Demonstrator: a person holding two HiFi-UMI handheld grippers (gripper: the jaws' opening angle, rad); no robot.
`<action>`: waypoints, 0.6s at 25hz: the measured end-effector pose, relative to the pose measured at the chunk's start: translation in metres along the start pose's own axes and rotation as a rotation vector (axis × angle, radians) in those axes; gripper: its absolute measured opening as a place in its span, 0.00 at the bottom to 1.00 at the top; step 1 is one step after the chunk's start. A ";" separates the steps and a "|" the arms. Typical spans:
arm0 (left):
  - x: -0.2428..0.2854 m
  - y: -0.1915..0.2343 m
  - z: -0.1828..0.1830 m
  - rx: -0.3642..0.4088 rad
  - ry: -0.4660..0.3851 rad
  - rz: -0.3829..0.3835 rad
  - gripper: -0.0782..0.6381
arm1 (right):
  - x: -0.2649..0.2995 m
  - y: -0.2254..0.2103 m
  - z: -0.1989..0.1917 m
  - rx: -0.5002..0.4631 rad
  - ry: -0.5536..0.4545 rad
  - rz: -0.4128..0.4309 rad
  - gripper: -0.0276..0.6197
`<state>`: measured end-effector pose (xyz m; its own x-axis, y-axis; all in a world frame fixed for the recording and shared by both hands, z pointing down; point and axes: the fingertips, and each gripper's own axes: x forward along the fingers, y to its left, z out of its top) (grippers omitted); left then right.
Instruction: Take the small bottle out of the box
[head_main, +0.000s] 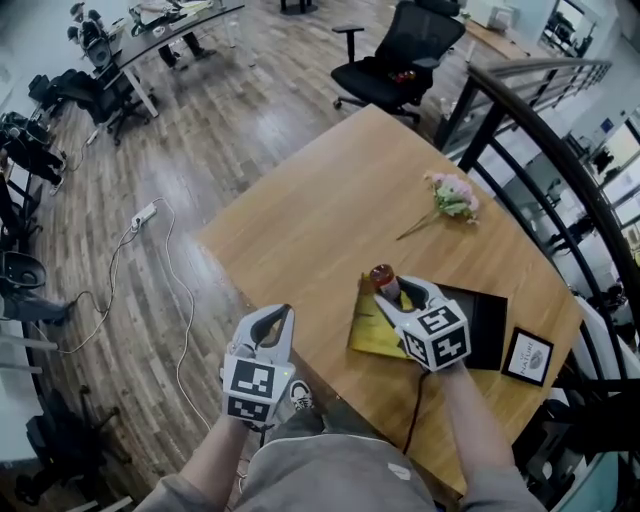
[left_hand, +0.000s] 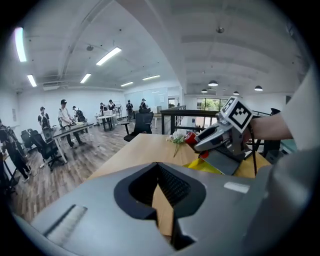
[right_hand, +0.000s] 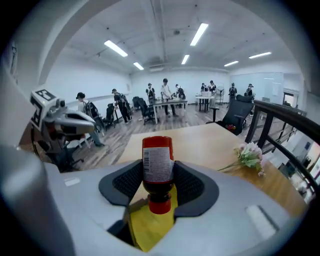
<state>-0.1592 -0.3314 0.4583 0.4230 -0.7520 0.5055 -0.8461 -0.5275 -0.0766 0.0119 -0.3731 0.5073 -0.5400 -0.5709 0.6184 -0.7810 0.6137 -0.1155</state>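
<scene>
A small dark bottle (head_main: 384, 280) with a white label and red ends sits between the fingers of my right gripper (head_main: 395, 292), which is shut on it. In the right gripper view the bottle (right_hand: 158, 167) lies along the jaws with its red cap toward the camera, above the yellow lining (right_hand: 145, 227) of the box. The box (head_main: 372, 332) lies open near the table's front edge, with its black part (head_main: 486, 325) to the right. My left gripper (head_main: 279, 318) hangs off the table's near-left edge, shut and holding nothing. The left gripper view shows my right gripper (left_hand: 197, 141) from the side.
A sprig of pink flowers (head_main: 452, 196) lies on the wooden table (head_main: 320, 210) beyond the box. A small framed card (head_main: 527, 356) rests at the front right corner. A black railing (head_main: 560, 150) runs along the right, and an office chair (head_main: 398, 52) stands behind the table.
</scene>
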 end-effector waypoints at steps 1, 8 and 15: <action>-0.004 0.004 0.006 0.010 -0.010 0.007 0.11 | -0.011 0.003 0.012 0.007 -0.040 -0.008 0.36; -0.033 0.022 0.059 0.069 -0.137 0.040 0.11 | -0.081 0.035 0.087 -0.012 -0.305 -0.077 0.36; -0.065 0.015 0.113 0.176 -0.272 0.059 0.11 | -0.136 0.060 0.126 -0.003 -0.515 -0.147 0.36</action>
<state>-0.1626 -0.3346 0.3272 0.4661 -0.8489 0.2491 -0.8129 -0.5221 -0.2581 -0.0010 -0.3275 0.3184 -0.5100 -0.8439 0.1664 -0.8593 0.5087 -0.0535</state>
